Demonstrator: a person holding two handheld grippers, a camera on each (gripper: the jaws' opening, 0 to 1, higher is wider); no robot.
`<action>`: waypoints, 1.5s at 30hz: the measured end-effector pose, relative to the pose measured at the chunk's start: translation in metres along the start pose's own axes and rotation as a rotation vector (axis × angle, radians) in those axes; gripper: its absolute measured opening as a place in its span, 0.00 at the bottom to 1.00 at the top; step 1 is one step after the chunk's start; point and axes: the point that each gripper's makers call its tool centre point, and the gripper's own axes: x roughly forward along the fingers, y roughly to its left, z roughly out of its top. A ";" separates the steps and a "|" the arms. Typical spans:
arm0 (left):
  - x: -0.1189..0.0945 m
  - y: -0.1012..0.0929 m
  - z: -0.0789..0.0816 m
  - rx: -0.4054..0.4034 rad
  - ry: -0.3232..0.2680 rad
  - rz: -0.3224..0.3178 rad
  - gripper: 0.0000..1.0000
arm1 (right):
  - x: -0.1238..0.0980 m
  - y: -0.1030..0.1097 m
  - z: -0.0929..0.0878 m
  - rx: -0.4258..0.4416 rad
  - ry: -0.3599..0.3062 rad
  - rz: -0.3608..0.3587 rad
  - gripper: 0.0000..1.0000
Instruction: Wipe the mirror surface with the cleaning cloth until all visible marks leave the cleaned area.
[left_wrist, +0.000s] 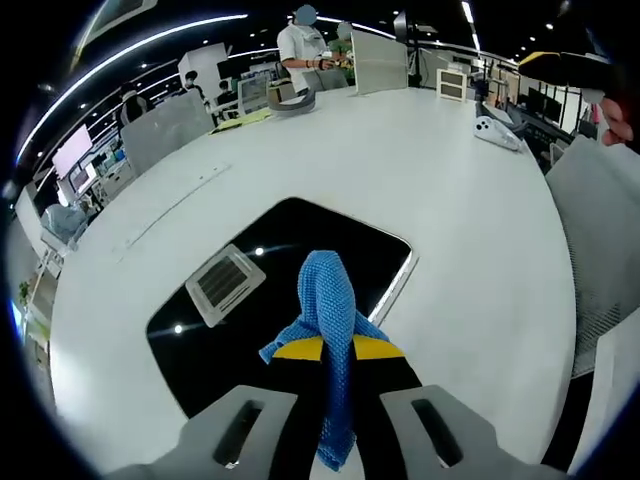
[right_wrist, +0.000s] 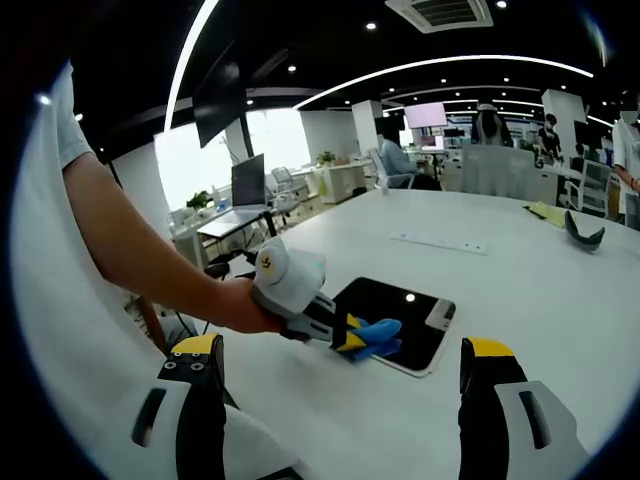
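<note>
Left gripper view: the left claw (left_wrist: 335, 355) is clenched on the blue cleaning cloth (left_wrist: 327, 300), whose bunched free end rises beyond the yellow fingertips (left_wrist: 298, 349) over the mirror (left_wrist: 240, 340); the mirror lies flat on the white worktop (left_wrist: 400, 160), its dark face reflecting a ceiling vent (left_wrist: 227, 284) and small lights; a person (left_wrist: 304, 50) stands at the worktop's far edge. Right gripper view: the right claw (right_wrist: 340, 375) is released, jaws wide apart and holding nothing, above the worktop (right_wrist: 520, 270); the left claw (right_wrist: 348, 333), held in a hand (right_wrist: 238, 306), has the cloth (right_wrist: 375, 335) at the mirror's (right_wrist: 405, 325) near edge
</note>
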 end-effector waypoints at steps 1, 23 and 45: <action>0.000 0.001 0.000 -0.001 0.001 0.000 0.06 | 0.000 0.000 0.000 0.003 0.000 0.001 0.98; 0.003 0.011 0.001 -0.020 -0.013 -0.019 0.06 | 0.003 -0.002 -0.001 0.011 0.007 0.001 0.97; 0.006 0.021 0.004 -0.013 -0.022 -0.011 0.06 | 0.004 -0.007 -0.001 0.023 0.010 -0.018 0.97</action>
